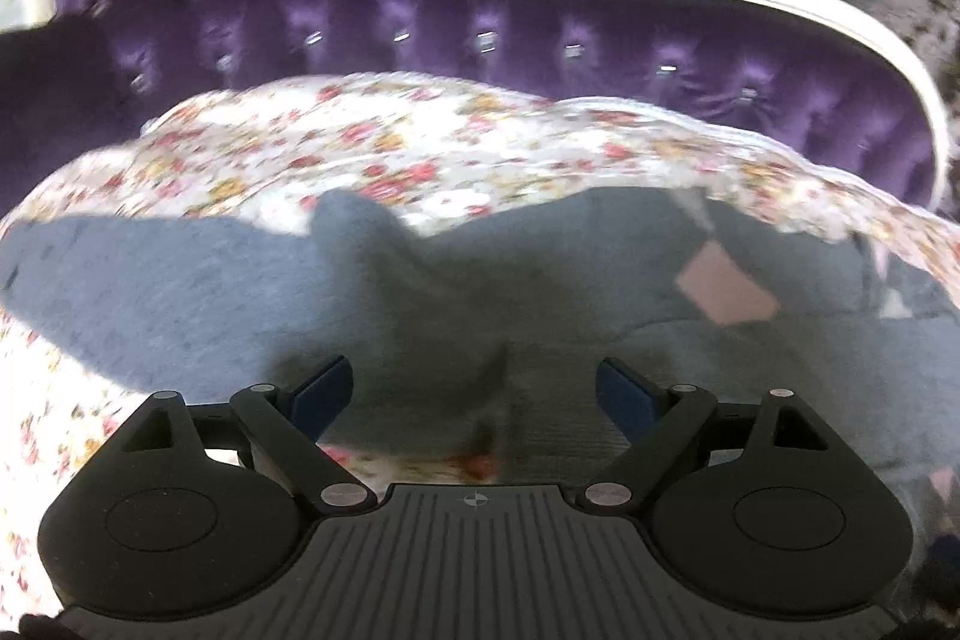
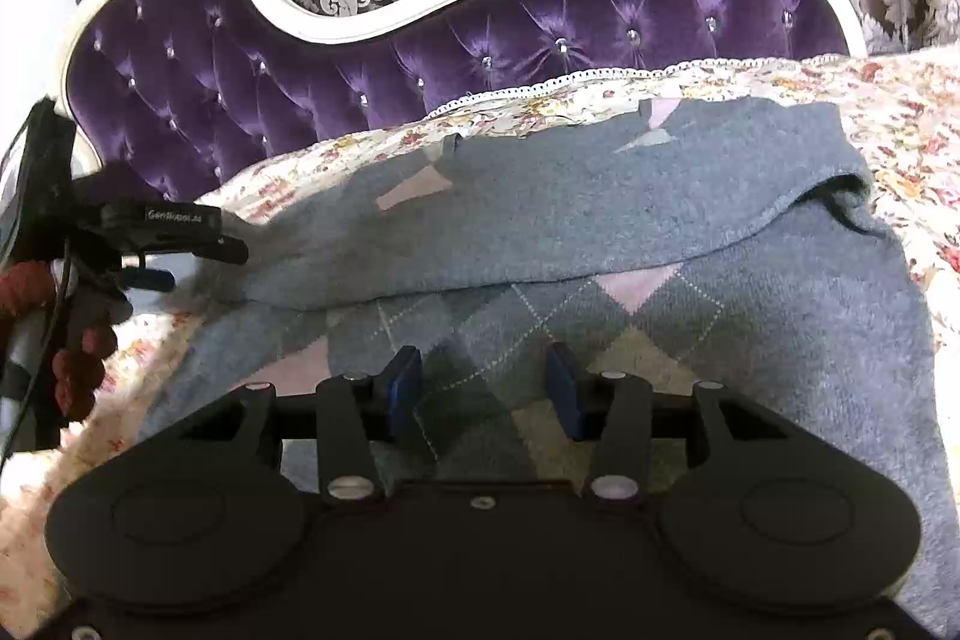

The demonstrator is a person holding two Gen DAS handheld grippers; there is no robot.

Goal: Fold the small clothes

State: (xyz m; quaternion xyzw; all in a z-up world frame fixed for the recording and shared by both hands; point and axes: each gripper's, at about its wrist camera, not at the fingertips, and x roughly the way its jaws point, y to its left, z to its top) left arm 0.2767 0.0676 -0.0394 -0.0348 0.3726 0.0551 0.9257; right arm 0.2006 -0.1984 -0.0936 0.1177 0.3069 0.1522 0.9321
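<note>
Left wrist view: grey sweater [image 1: 420,292] lies spread on the floral cover [image 1: 420,142], just in front of the purple tufted backrest [image 1: 420,16], w/ a raised ridge of knit running toward the camera, prob. so it can be picked up for the next fold. Left gripper [image 1: 474,394] hangs low over that ridge, jaws spread wide, nothing pinched; blur hides whether the pads brush the cloth. Right wrist view: same sweater, one portion already doubled over on the backrest side, argyle panel left exposed on the near side. Right gripper [image 2: 486,388] sits over the argyle, jaws half spread, no cloth betw. them, so I judge it's letting go or lining up. Left gripper [image 2: 174,244] shows at the sweater's left edge, in a gloved hand [image 2: 78,340].
</note>
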